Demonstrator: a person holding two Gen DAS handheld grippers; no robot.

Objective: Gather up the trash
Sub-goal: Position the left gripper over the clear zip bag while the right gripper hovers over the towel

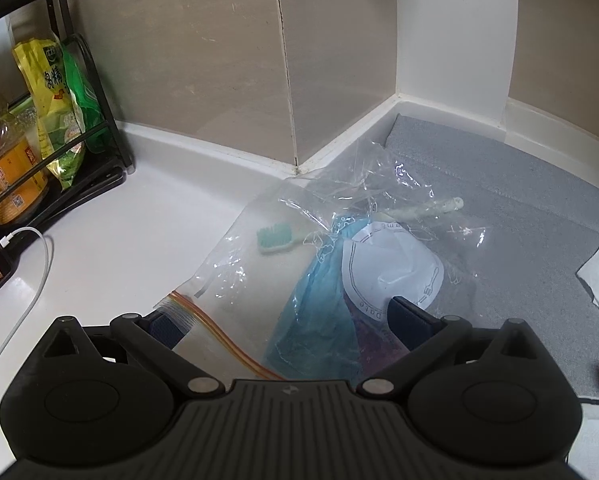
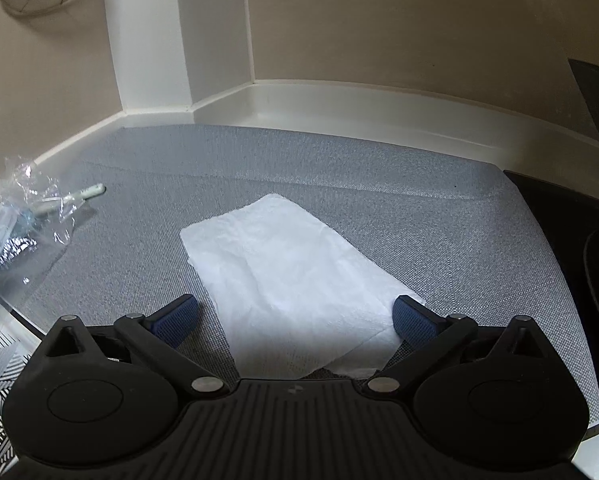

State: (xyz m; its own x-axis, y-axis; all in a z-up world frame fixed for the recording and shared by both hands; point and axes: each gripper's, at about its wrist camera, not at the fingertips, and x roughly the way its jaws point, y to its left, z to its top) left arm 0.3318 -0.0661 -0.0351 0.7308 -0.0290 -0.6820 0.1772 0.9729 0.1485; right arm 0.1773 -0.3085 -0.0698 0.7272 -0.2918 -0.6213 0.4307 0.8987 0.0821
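White tissue [image 2: 295, 280] flat on grey mat [image 2: 379, 184], centre of right view, between the wide-spread fingers of right claw [image 2: 295, 316], right pad touching its edge. Clear zip bag [image 1: 299, 264] at centre of left view, half on mat, half on white bench [image 1: 147, 208], holding toothbrush [image 1: 277, 236], blue wrapper and paper. Left claw [image 1: 283, 324] wide over the bag. Rack [image 1: 59, 128] of packets at upper left.
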